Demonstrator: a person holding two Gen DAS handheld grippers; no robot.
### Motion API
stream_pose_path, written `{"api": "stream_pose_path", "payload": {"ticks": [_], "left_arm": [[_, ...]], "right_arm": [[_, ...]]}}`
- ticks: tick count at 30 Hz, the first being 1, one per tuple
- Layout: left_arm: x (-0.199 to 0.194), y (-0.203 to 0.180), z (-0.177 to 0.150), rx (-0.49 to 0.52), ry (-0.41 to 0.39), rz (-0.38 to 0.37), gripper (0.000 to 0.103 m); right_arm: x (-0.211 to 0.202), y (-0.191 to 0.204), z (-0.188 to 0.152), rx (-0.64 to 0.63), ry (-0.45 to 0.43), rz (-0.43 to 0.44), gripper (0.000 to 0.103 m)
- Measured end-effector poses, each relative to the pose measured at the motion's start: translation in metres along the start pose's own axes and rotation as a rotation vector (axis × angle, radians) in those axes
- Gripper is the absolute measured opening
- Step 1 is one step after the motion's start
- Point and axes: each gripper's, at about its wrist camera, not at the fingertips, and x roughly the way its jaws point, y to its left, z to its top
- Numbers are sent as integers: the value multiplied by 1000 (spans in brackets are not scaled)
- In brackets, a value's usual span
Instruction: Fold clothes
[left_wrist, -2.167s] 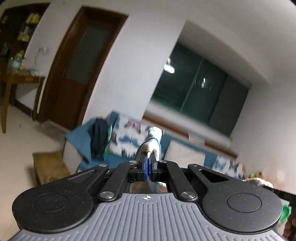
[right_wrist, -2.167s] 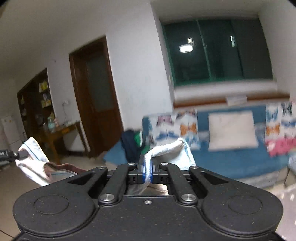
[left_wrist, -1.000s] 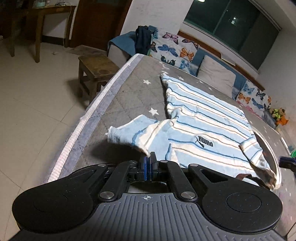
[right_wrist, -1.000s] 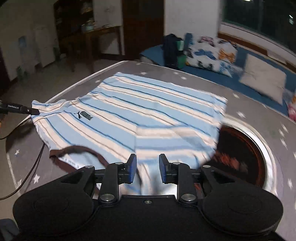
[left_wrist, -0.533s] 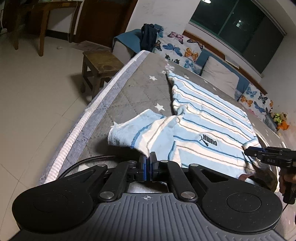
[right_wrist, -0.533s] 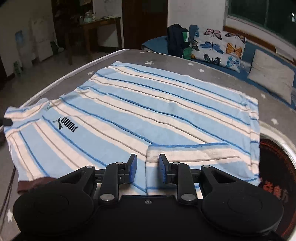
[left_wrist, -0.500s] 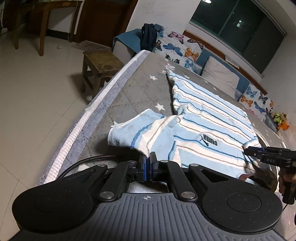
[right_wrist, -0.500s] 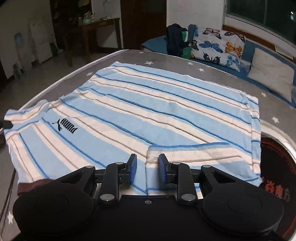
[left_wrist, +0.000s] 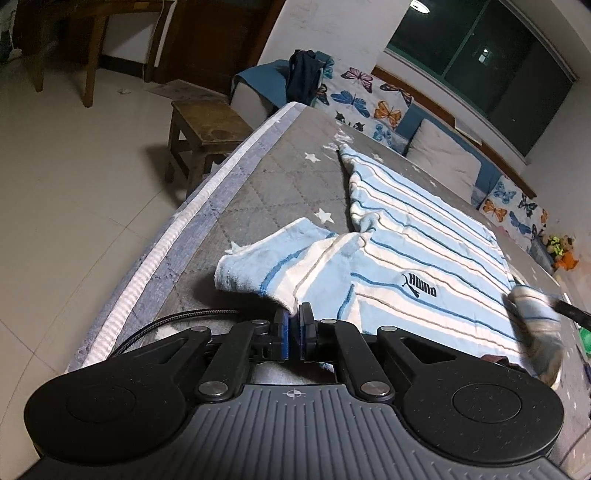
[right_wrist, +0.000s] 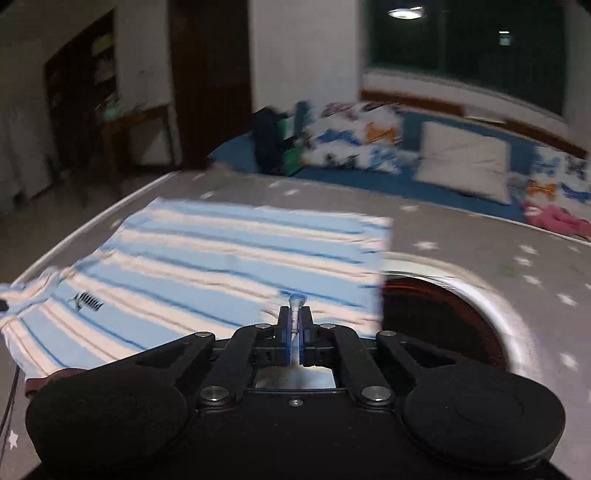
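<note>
Shirt (left_wrist: 417, 236): a striped blue and white shirt is spread flat on the grey star mattress (left_wrist: 266, 184), with its dark logo facing up.
Left gripper (left_wrist: 294, 328): its jaws are pressed together on the near edge of the shirt, by the sleeve.
Left sleeve (left_wrist: 266, 266): it is bunched up just past the left gripper, on the side of the shirt nearest the mattress edge.
Right gripper (right_wrist: 294, 325): its jaws are squeezed tight on a thin pinch of shirt cloth, which sticks up between the blue pads (right_wrist: 283, 332).
Right gripper's place: it is seen at the far side of the shirt from the left gripper, as a blurred shape with lifted cloth.
Shirt body: it is stretched away from both grippers toward the sofa (right_wrist: 369, 173).
Round hole (right_wrist: 436, 317): a dark round patch is seen in the mattress just beside the shirt's side edge.
Stool (left_wrist: 207, 136): a small wooden stool is set on the floor beside the mattress.
</note>
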Motion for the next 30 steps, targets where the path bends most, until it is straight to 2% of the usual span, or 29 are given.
{"api": "stream_pose_path", "payload": {"ticks": [3, 7, 10, 16, 20, 22, 23, 25, 30], "left_arm": [[0, 1, 0, -3, -2, 2, 5], [3, 0, 0, -4, 0, 13, 5], [7, 1, 0, -5, 4, 24, 5], [8, 4, -2, -16, 14, 31, 7], [8, 3, -3, -21, 11, 33, 8], [7, 3, -3, -22, 8, 38, 13], [7, 3, -3, -23, 7, 38, 15], [7, 3, -4, -35, 0, 32, 23], [5, 2, -6, -35, -21, 42, 21]], "right_arm": [[-25, -27, -11, 43, -28, -77, 4], [-40, -57, -30, 103, -11, -155, 4], [-35, -73, -46, 155, 29, -186, 4], [-16, -83, -67, 186, 107, -206, 7], [-22, -81, -66, 193, 86, -208, 13], [-28, -77, -62, 171, 56, -209, 23], [-31, -73, -60, 159, 41, -204, 24], [-35, -64, -57, 136, 15, -175, 28], [-26, -41, -59, 105, 31, -49, 29]]}}
